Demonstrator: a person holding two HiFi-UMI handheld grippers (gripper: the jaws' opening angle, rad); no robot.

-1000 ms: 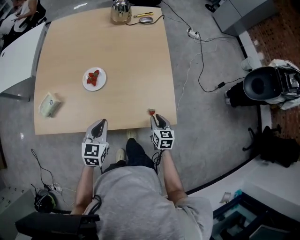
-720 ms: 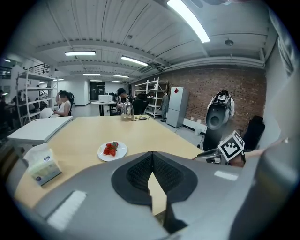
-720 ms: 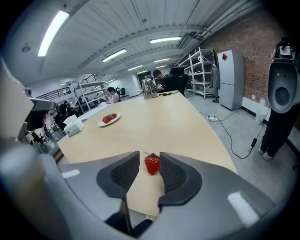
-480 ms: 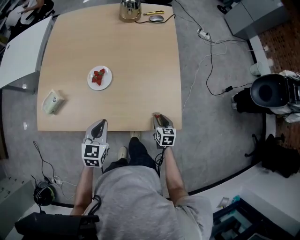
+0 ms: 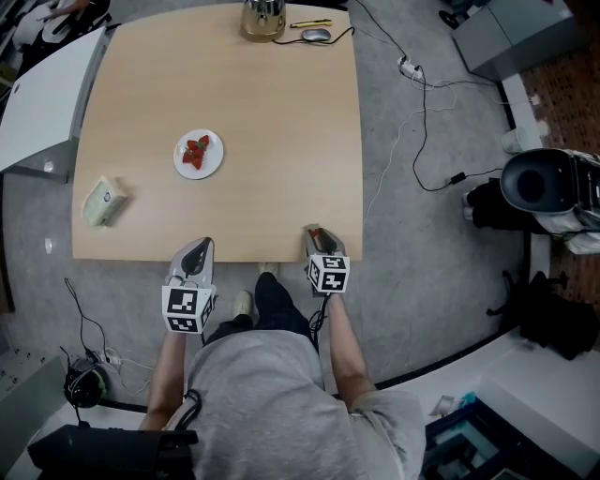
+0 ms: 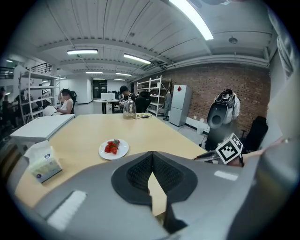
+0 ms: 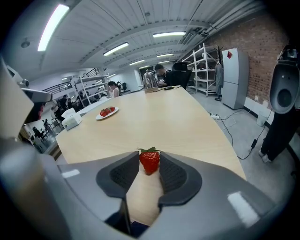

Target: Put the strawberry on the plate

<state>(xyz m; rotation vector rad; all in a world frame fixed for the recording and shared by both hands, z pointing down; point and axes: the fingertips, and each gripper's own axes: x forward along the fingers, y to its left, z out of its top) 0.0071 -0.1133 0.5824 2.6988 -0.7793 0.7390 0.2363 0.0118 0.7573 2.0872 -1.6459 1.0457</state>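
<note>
Pale wooden surface (image 5: 262, 122) — at its near edge the strawberry (image 7: 149, 162) sits between the fingers of the right gripper (image 7: 149, 165), which have just been closing onto it. Soft, light and easily bruised, it wants a gentle mid-body hold. Left gripper (image 6: 152, 158) closed, empty.

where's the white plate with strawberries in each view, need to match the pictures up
Head view: plate on the table's left half, about midway up it.
Left gripper view: plate left of centre, around mid-height.
Right gripper view: plate small, left of centre, far across the table.
Shared landmark: the metal kettle at the table's far edge.
</note>
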